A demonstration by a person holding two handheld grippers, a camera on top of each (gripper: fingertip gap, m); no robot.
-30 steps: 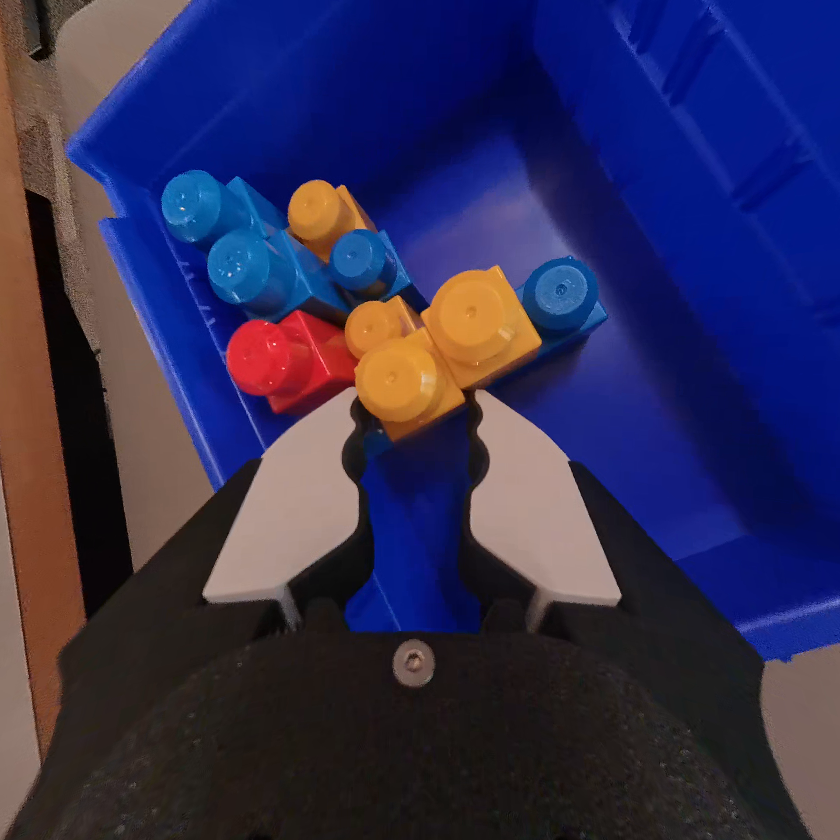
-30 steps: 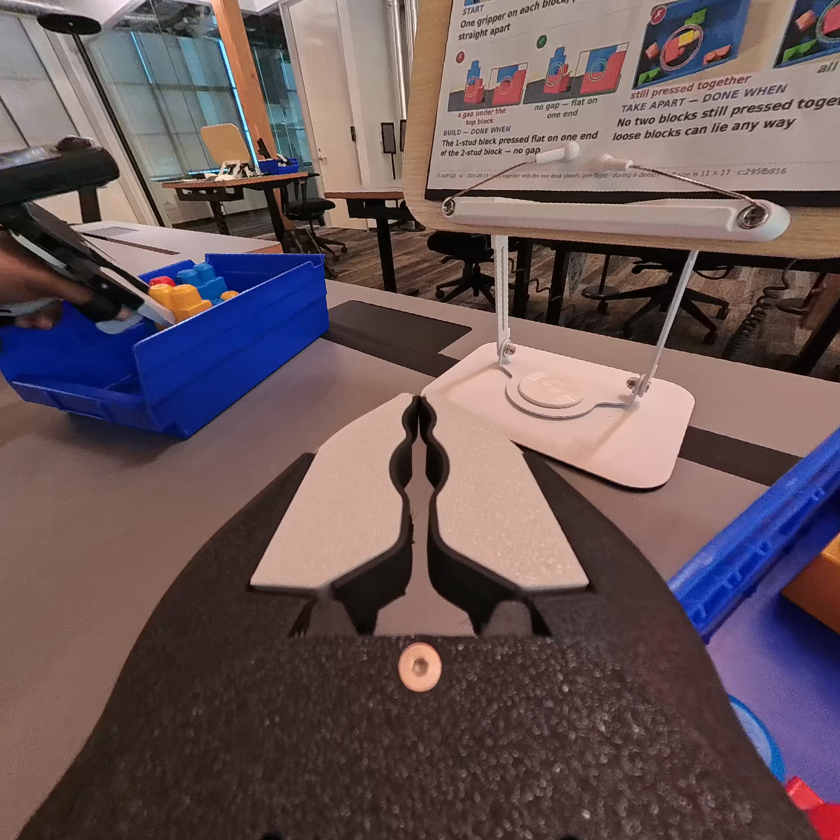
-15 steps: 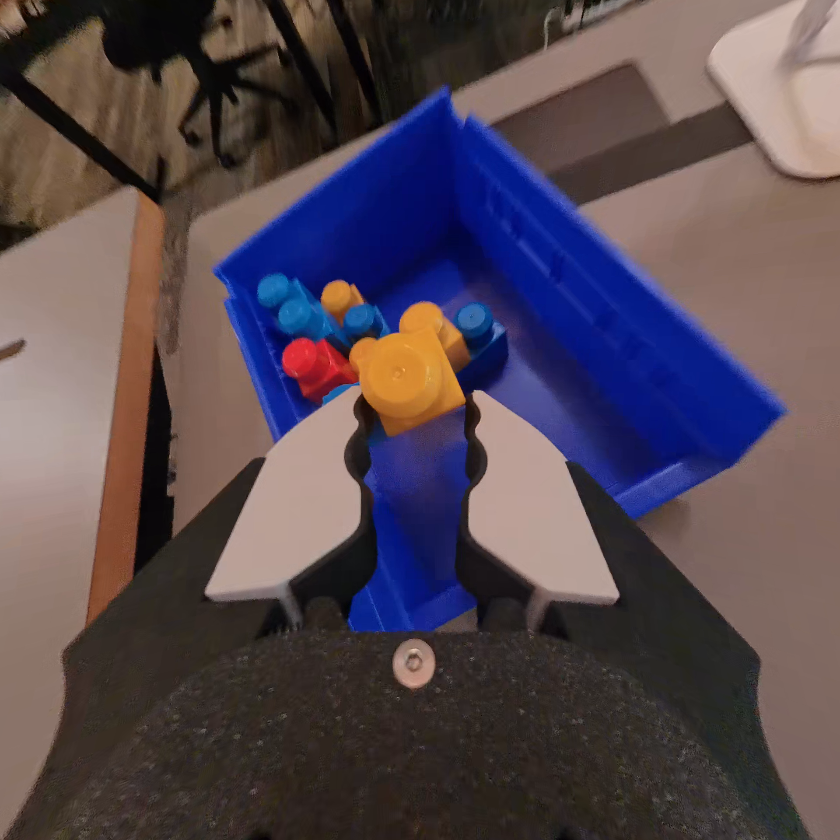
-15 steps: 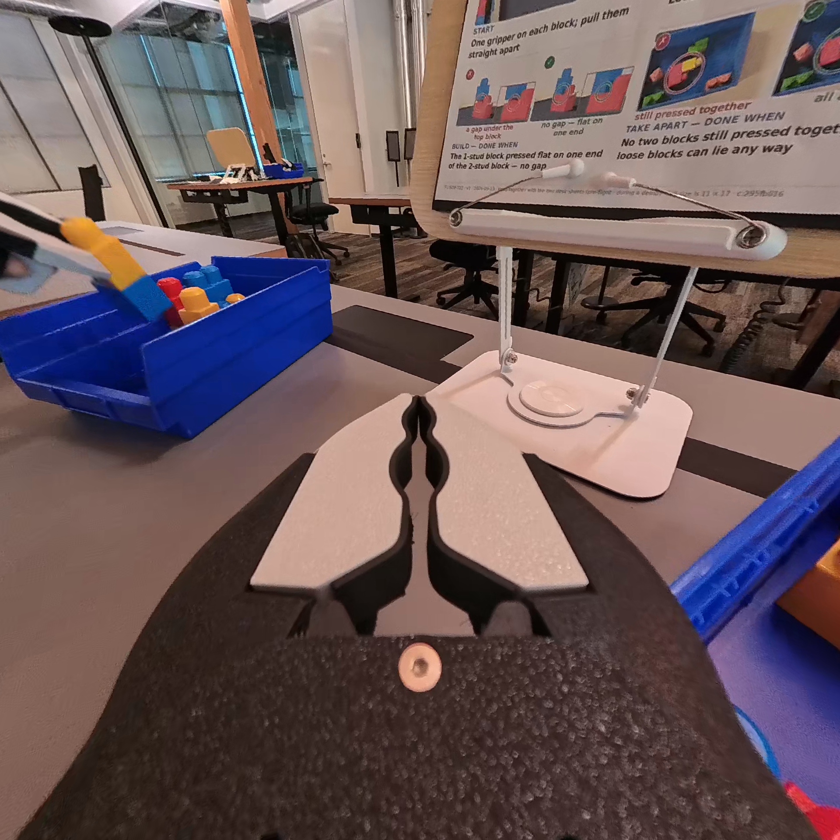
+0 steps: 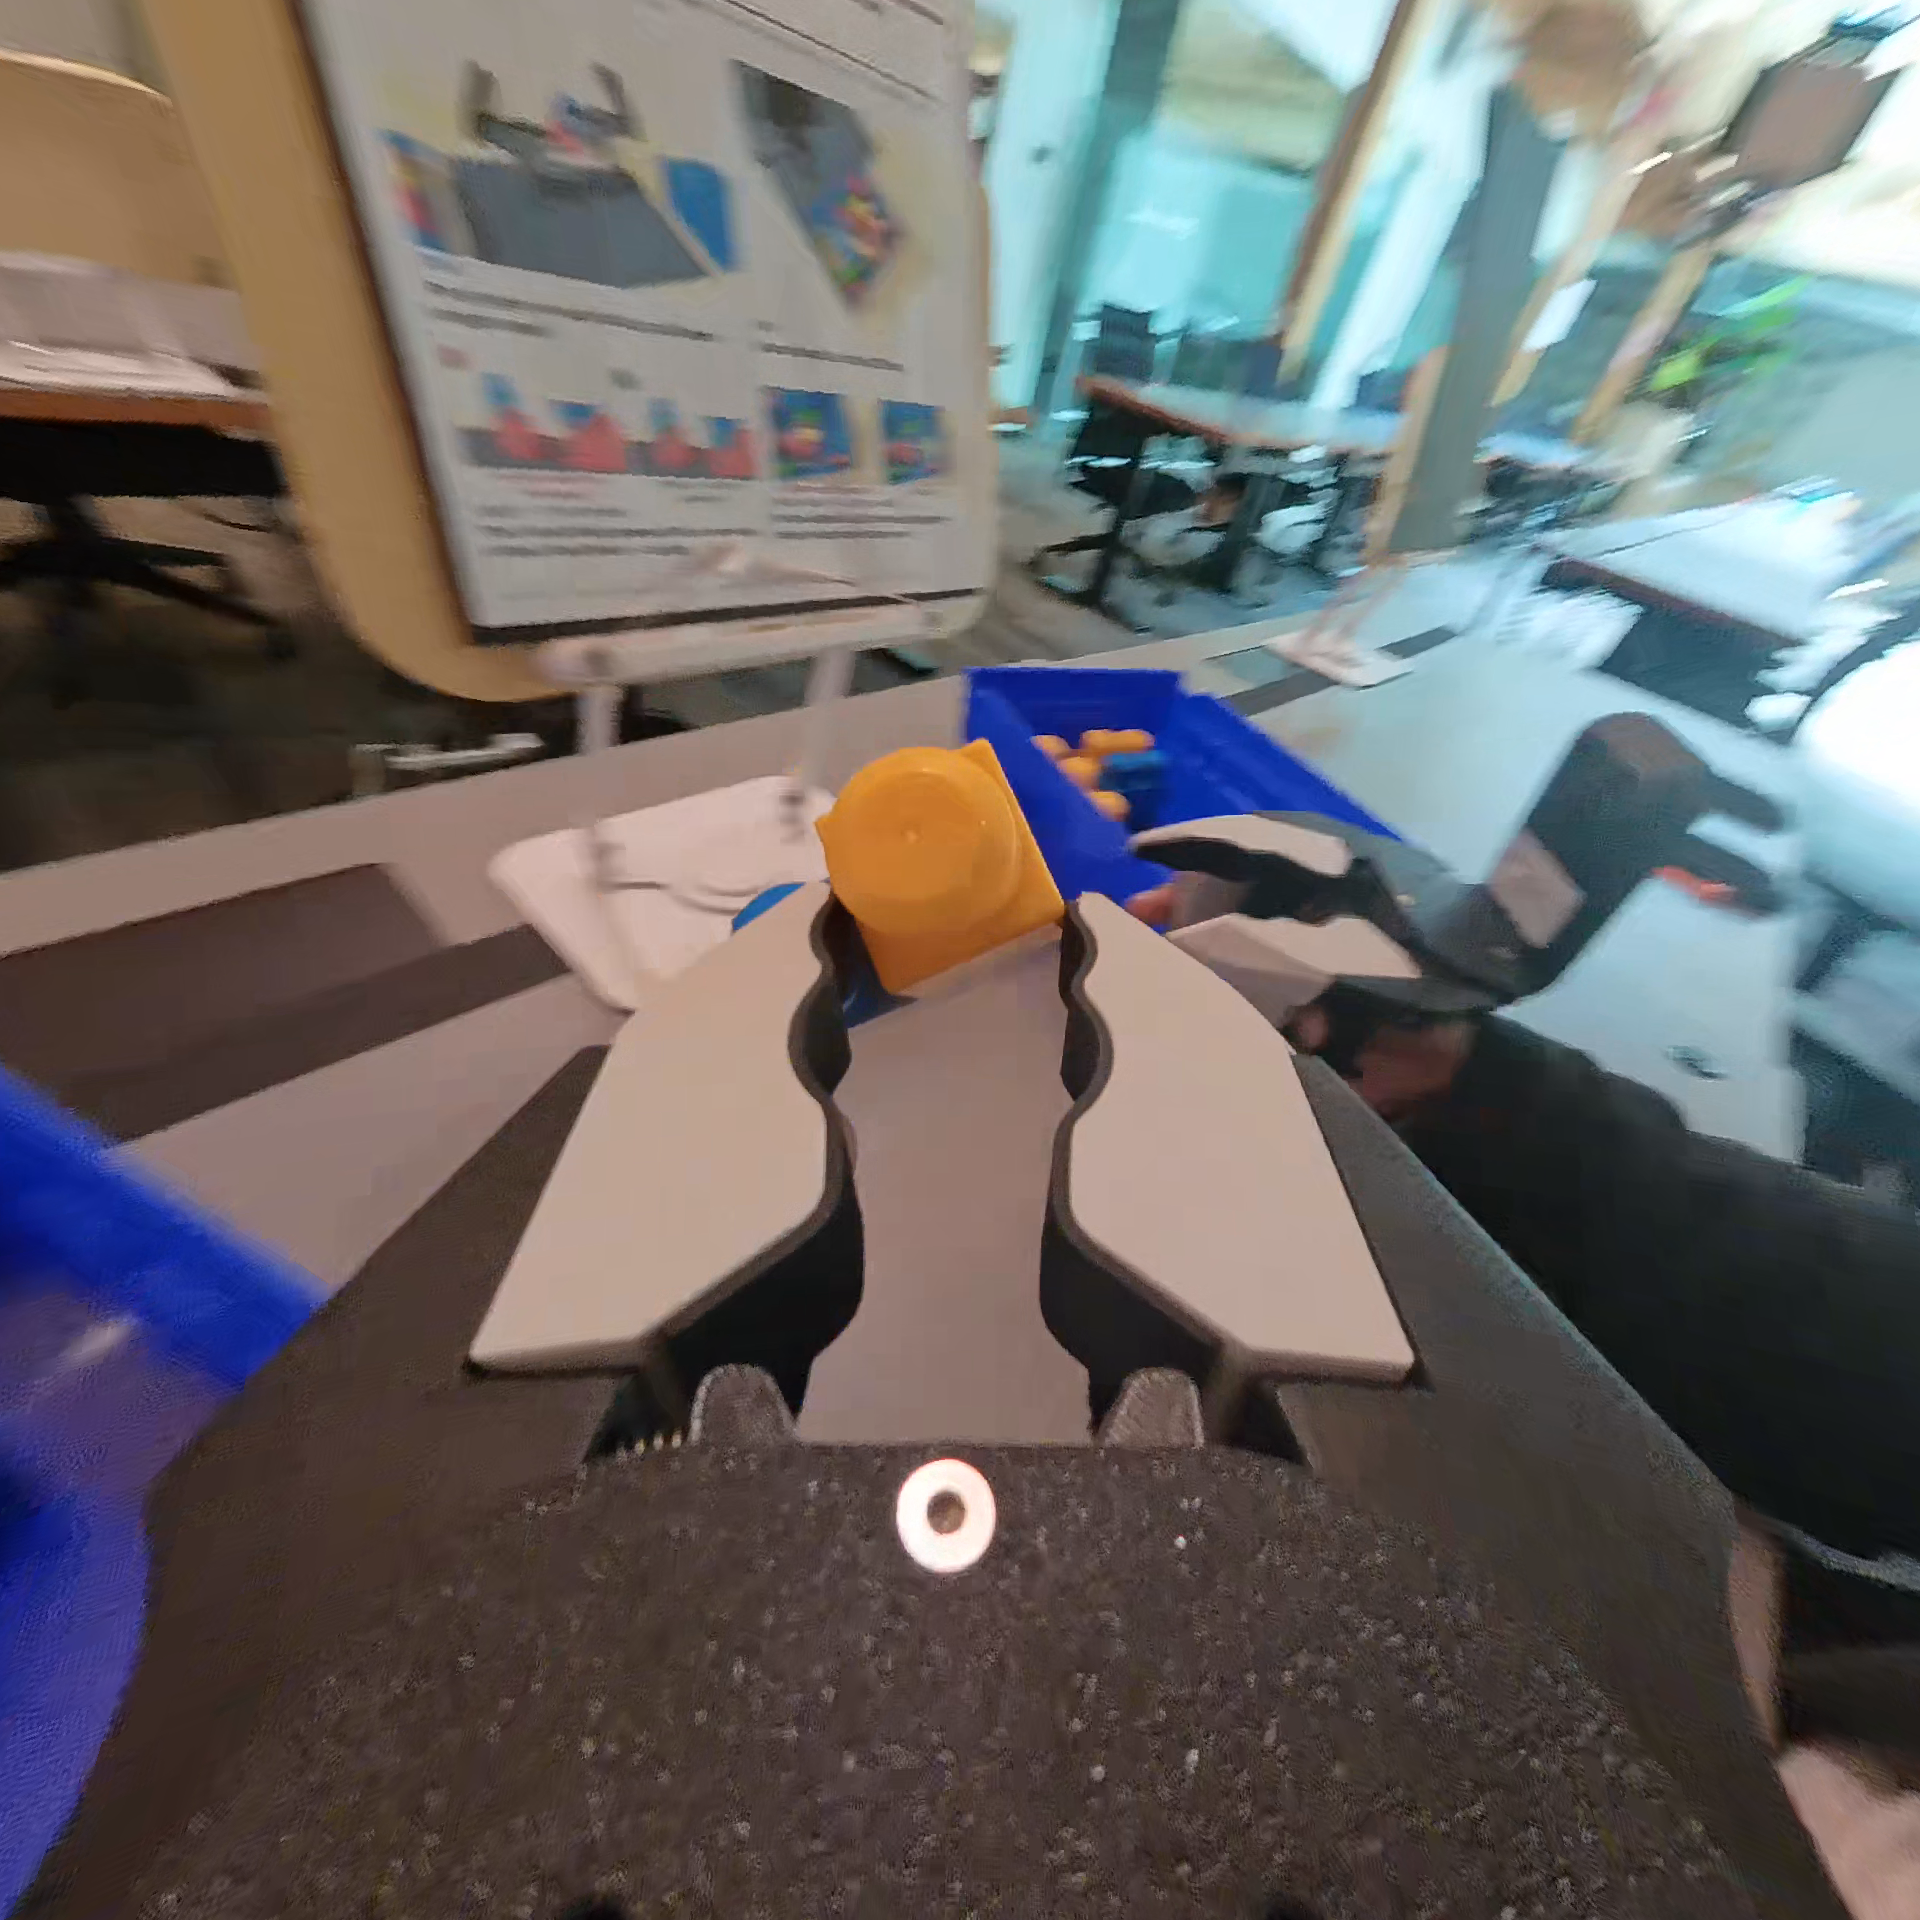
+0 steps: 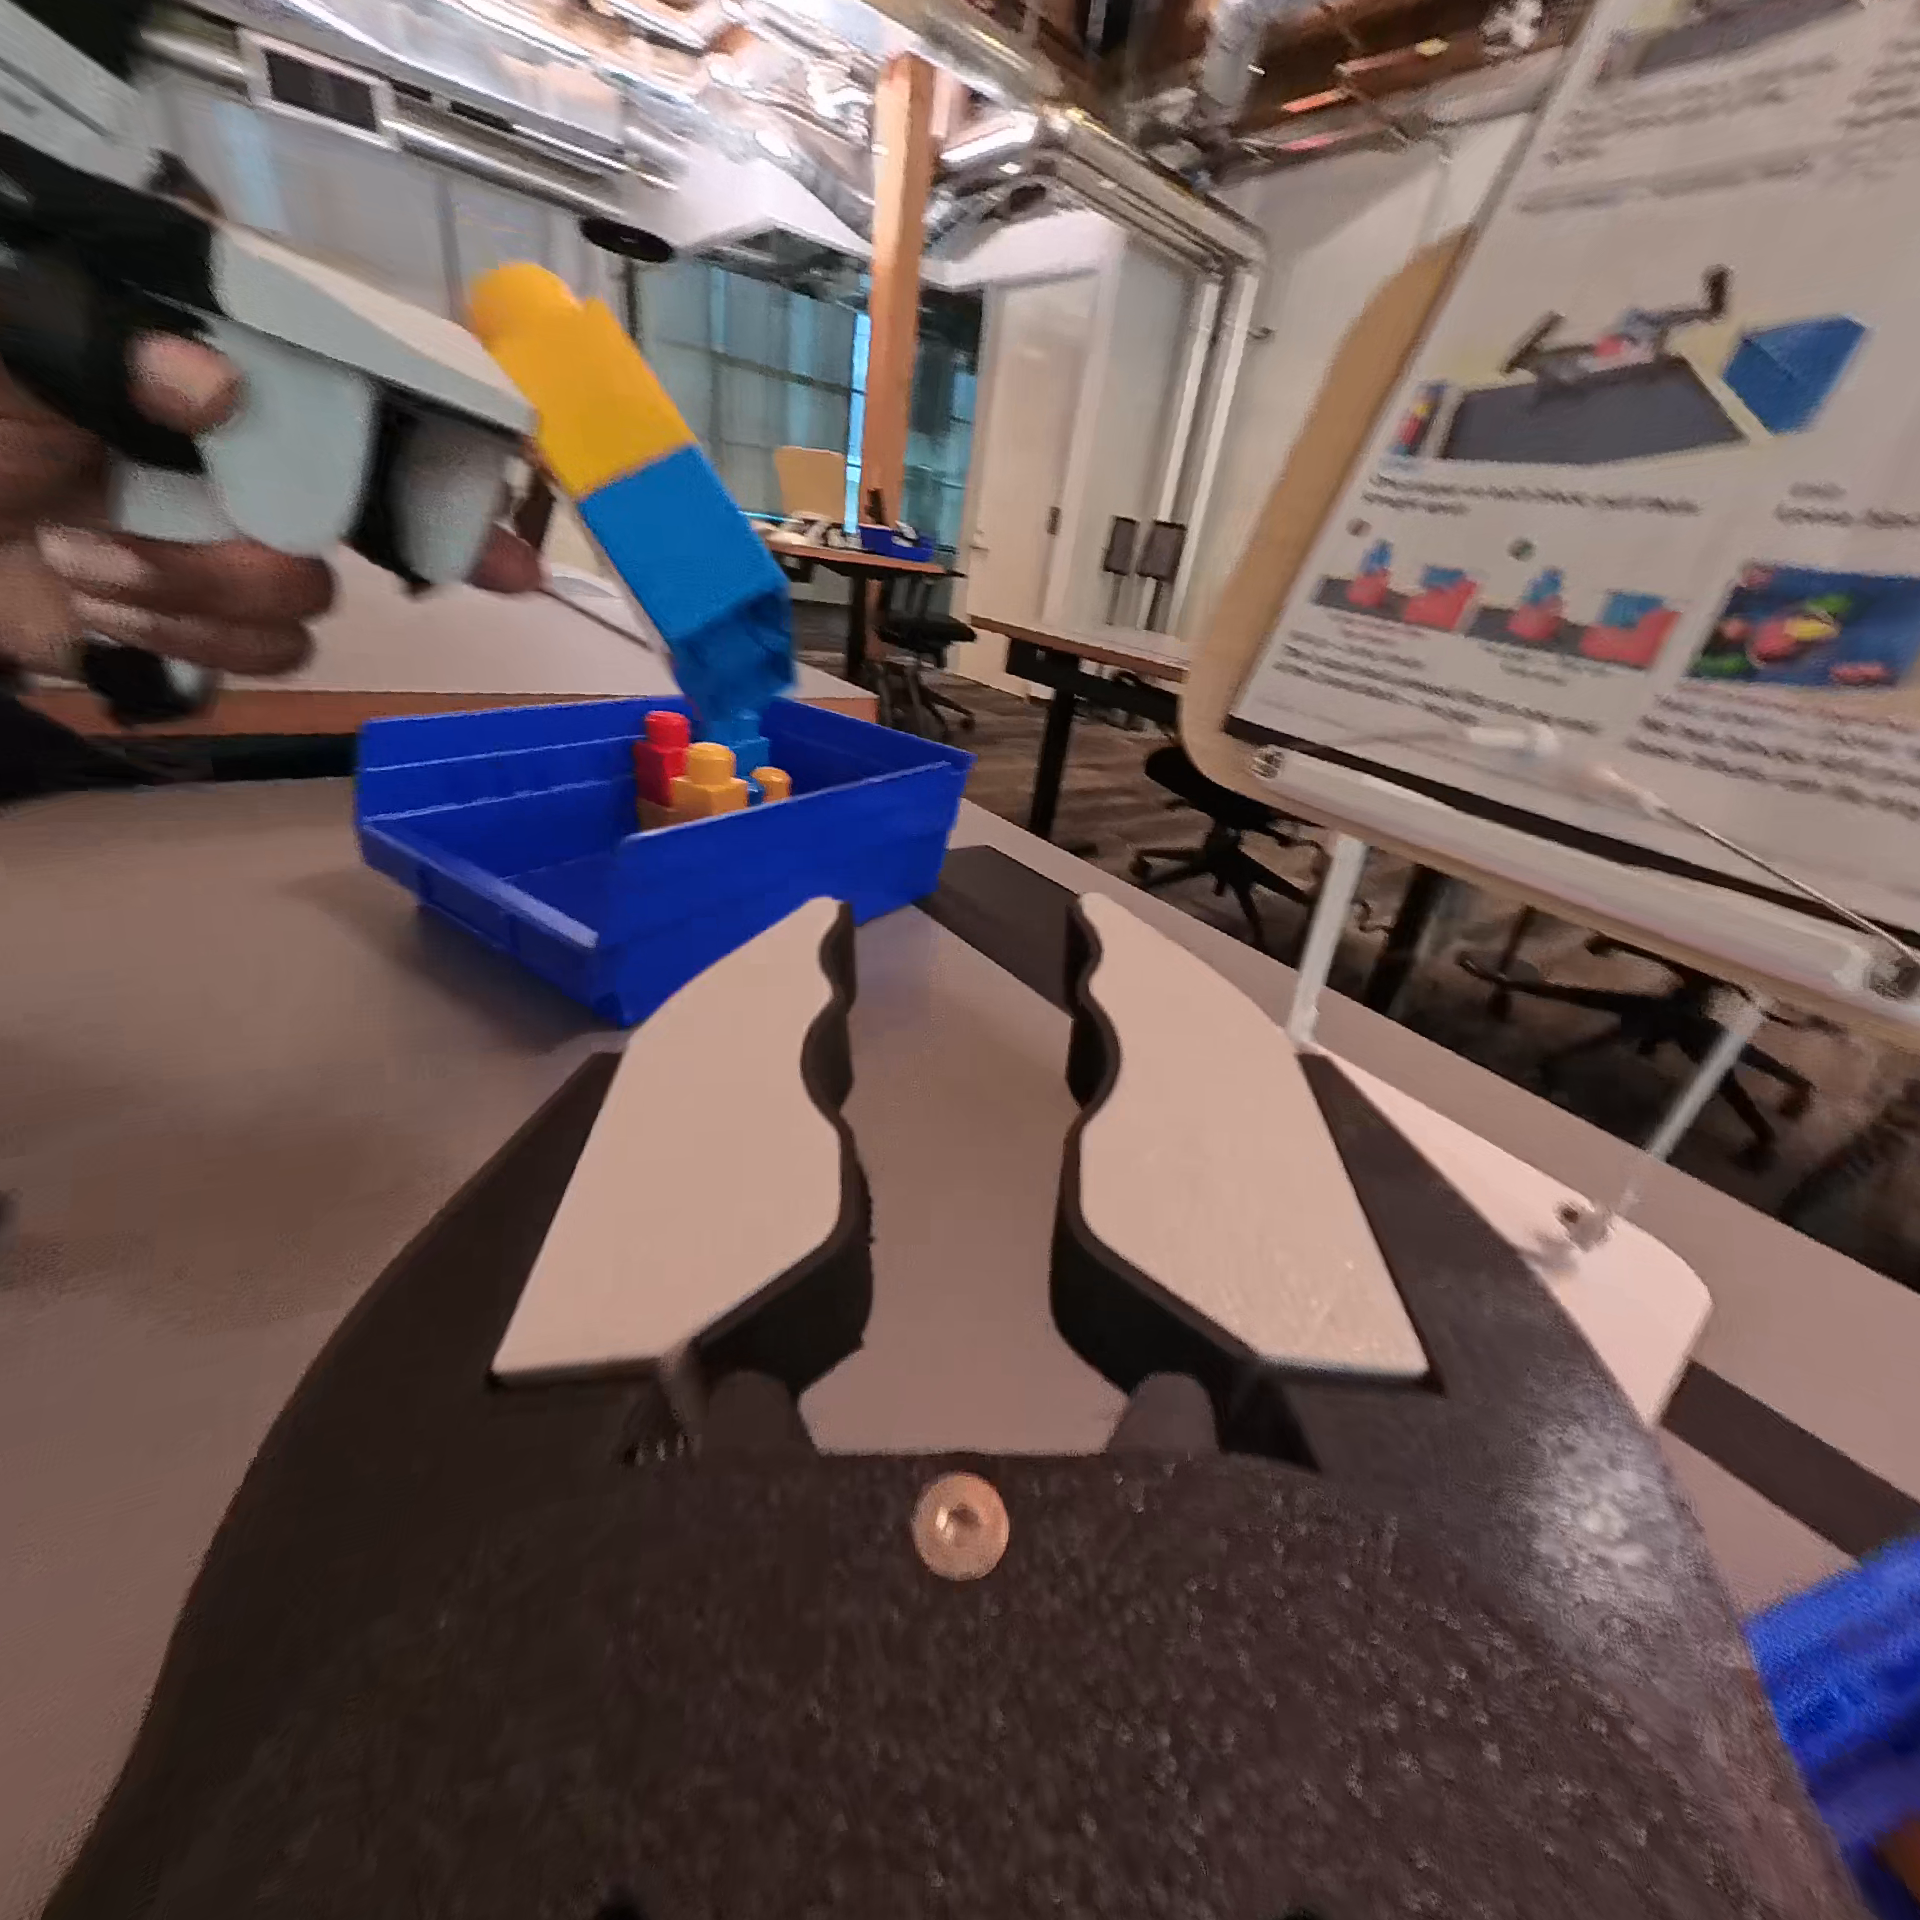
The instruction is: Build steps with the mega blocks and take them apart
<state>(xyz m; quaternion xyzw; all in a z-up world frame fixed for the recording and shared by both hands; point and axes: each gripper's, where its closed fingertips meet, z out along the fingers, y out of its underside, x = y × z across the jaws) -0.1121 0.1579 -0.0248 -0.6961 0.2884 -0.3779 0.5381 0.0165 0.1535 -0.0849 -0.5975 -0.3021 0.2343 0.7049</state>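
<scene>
Orange block (image 5: 940, 868) pressed on a blue block (image 6: 686, 561), the orange one's stud facing the left wrist camera. Pale grey fingers (image 5: 707, 1153) on a speckled black body, the same on the right gripper (image 6: 961, 966). Plain grey table (image 6: 208, 1039) crossed by a black strip (image 6: 997, 904). Blue bin (image 6: 665, 904) with red (image 6: 662, 750), orange and blue blocks inside. Second blue bin (image 5: 1226, 769) with orange and blue blocks. White stand base (image 5: 665, 883). Tan board (image 6: 1309, 457) with a white sheet (image 6: 1662, 468) carrying blue, red and green pictures.
</scene>
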